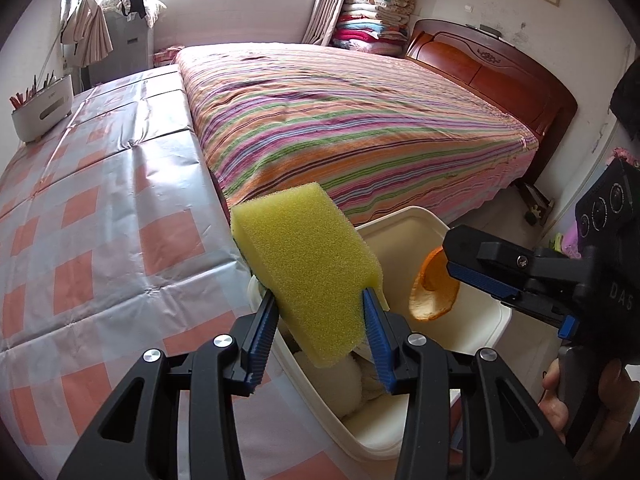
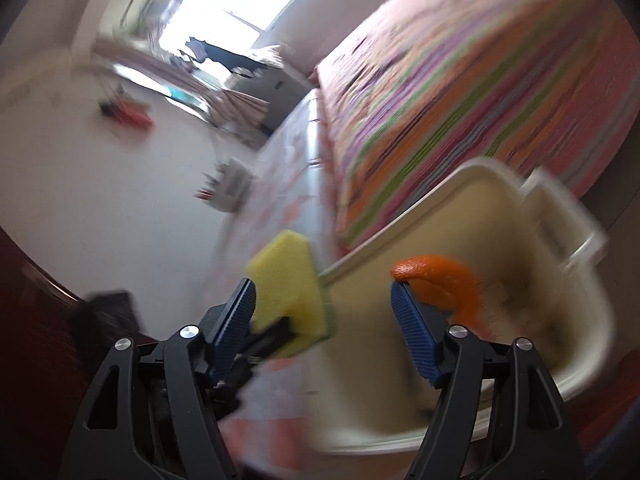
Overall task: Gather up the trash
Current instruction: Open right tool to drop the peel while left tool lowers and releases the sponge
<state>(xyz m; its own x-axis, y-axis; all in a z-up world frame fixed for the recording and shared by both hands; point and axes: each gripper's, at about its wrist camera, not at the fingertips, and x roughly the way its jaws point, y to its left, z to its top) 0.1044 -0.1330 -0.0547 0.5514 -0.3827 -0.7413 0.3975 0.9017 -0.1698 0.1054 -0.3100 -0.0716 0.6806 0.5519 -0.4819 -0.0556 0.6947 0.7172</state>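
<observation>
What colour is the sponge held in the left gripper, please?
Yellow; the sponge shows best in the left wrist view.

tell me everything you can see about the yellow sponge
The yellow sponge is a thick rectangular block of coarse, open-pored foam, dry-looking and undamaged. The left gripper holds it by its lower end, jaws pressed on its two sides, so it sticks up tilted at the checked table's edge, over the cream bin. A thin darker layer shows along one face in the right wrist view.
</observation>
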